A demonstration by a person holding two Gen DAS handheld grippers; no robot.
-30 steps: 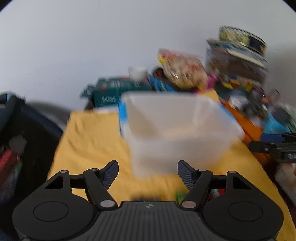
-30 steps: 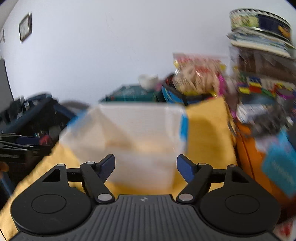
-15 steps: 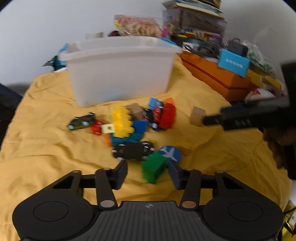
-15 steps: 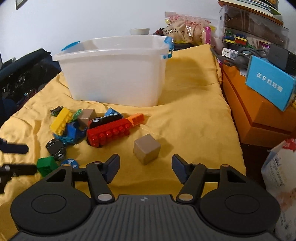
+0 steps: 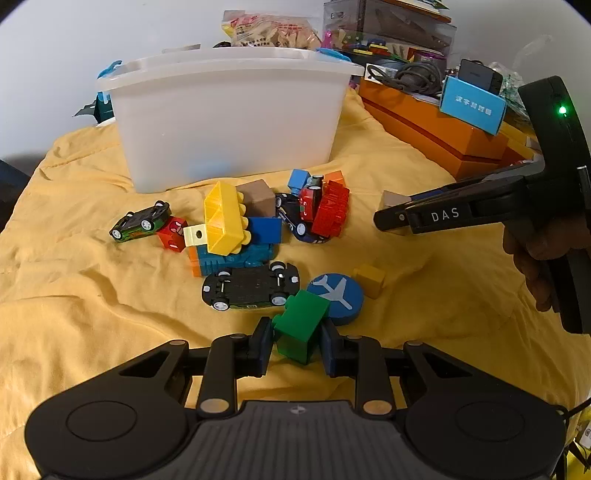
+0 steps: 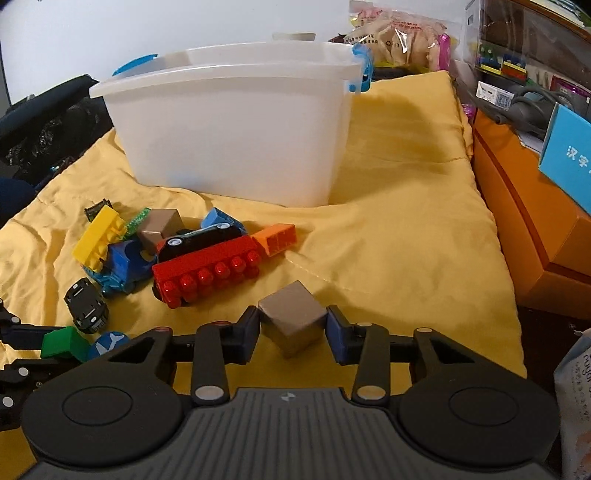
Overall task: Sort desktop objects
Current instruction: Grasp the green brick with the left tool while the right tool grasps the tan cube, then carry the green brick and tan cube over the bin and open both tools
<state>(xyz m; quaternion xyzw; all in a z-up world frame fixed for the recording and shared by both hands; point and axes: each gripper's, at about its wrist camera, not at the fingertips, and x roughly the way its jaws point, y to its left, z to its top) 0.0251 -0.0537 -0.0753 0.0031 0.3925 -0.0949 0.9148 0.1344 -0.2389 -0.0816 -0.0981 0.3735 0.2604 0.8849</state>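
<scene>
Barely begun: left gripper (image 5: 296, 346) jaws clamping green block (image 5: 301, 329), right gripper (image 6: 291, 334) jaws closing around brown cube (image 6: 292, 319); remaining toys scattered before the white bin (image 6: 229, 125).

Behind your work area you see an orange box (image 5: 436, 122) along the right edge of the yellow cloth (image 5: 74, 295), bearing a blue card with white characters (image 5: 472, 105) and a tangle of grey cable (image 5: 413, 75). At the back, a snack bag (image 6: 399, 33) rests near the wall, and clear plastic cases (image 5: 388, 26) stand stacked beside it. A dark bag (image 6: 44, 122) lies at the left.
</scene>
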